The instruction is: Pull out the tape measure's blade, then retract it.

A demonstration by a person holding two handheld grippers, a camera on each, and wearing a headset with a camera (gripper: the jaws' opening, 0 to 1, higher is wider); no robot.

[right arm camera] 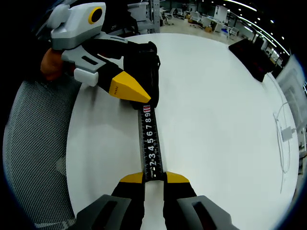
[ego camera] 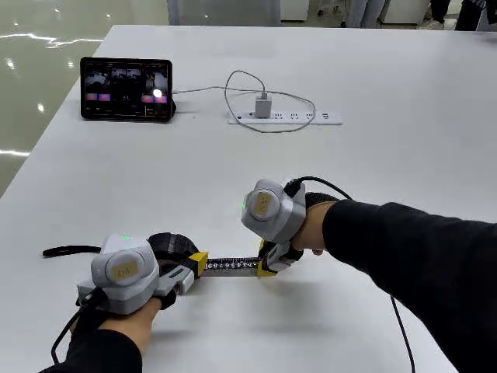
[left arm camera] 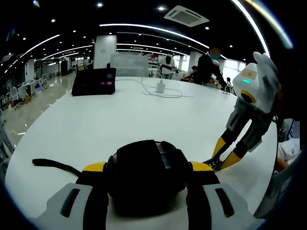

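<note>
**Blade drawn out between our two grippers**

Our left gripper (left arm camera: 147,166) is clamped around the black tape measure (ego camera: 172,247), low left in the head view, with its strap (ego camera: 70,251) trailing left. Our right gripper (right arm camera: 154,178) pinches the blade (right arm camera: 150,143) tip. Its own view lets us read numerals that are too small from the head. A tablet (ego camera: 126,88) and a power strip (ego camera: 286,117) sit in the upper frame, well apart.

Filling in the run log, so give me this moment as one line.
phase: blade partly out | left gripper: shut on tape measure case | right gripper: shut on blade tip
</note>
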